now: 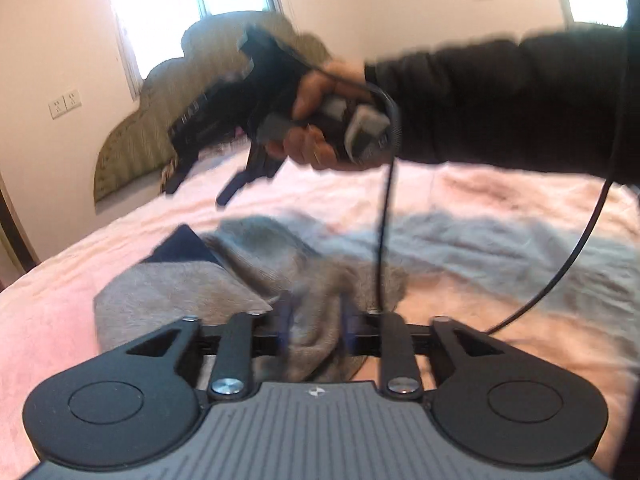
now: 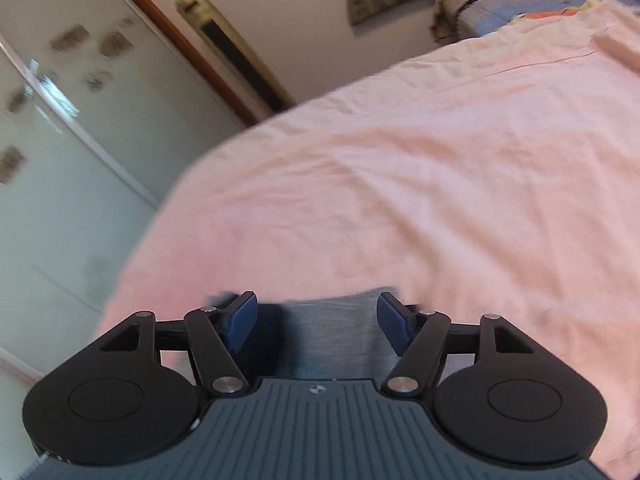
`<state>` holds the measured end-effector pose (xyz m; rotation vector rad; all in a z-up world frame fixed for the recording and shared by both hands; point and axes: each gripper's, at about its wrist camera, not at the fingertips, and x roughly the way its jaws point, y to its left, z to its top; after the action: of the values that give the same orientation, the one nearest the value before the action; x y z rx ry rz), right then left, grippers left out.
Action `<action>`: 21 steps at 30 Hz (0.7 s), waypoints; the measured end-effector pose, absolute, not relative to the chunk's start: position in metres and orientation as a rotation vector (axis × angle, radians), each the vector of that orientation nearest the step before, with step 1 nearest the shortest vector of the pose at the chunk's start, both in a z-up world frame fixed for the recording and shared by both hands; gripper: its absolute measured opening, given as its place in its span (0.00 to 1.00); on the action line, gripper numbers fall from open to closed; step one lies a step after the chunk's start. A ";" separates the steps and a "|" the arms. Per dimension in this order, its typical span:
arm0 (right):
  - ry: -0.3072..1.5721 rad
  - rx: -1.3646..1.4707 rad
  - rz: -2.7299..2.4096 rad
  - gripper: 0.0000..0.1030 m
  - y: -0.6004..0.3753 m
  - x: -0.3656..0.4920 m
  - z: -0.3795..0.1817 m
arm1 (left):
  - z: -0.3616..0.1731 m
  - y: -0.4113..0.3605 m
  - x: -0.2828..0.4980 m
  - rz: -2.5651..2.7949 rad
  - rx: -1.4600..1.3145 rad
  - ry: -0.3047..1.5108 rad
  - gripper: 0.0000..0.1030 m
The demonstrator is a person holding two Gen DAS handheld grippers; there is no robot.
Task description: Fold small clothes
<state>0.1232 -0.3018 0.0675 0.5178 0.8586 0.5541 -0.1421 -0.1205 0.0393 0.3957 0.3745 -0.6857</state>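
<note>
A small grey garment [image 1: 180, 292] with a dark navy patch [image 1: 184, 246] lies crumpled on the pink bedspread [image 1: 500, 300]. My left gripper [image 1: 317, 320] is low over its near edge. Its blurred blue fingers [image 1: 286, 318] stand apart with a bunch of grey cloth between them, not pinched. A hand in a dark sleeve holds my right gripper [image 1: 198, 192] above the bed beyond the garment, pointing down to the left. In the right wrist view, the right gripper [image 2: 318, 320] is open. Grey cloth [image 2: 332, 332] lies below the gap between its blue pads [image 2: 242, 318] without touching them.
A green padded headboard [image 1: 132, 132] and a window stand behind the bed. A black cable [image 1: 384, 208] hangs from the right gripper across the left view. A frosted glass door [image 2: 60, 160] lies past the bed's left edge. Mixed items [image 2: 520, 4] are piled at the bed's head.
</note>
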 end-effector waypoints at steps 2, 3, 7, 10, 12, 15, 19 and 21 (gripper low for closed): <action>0.918 0.507 0.625 0.66 -0.286 0.124 0.065 | 0.045 -0.105 -0.149 -0.690 0.359 0.362 0.73; 0.949 0.484 0.640 0.65 -0.278 0.125 0.062 | 0.048 -0.100 -0.153 -0.677 0.335 0.343 0.82; 1.038 0.448 0.617 0.57 -0.254 0.135 0.040 | 0.052 -0.081 -0.144 -0.559 0.273 0.349 0.84; 1.030 0.418 0.621 0.13 -0.243 0.135 0.036 | 0.046 -0.081 -0.138 -0.511 0.308 0.373 0.84; 1.006 0.367 0.628 0.14 -0.241 0.126 0.049 | 0.042 -0.085 -0.137 -0.516 0.347 0.375 0.84; 0.917 0.378 0.628 0.14 -0.262 0.111 0.077 | 0.033 -0.080 -0.136 -0.546 0.377 0.438 0.84; 0.937 0.422 0.696 0.49 -0.289 0.079 0.083 | 0.025 -0.078 -0.140 -0.543 0.384 0.441 0.84; 1.010 0.372 0.776 0.50 -0.280 0.053 0.075 | 0.021 -0.077 -0.138 -0.545 0.381 0.447 0.84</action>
<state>0.0526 -0.2798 0.0745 0.3715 1.0095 0.7763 -0.1379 -0.0767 0.0213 0.3809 0.4474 -0.5455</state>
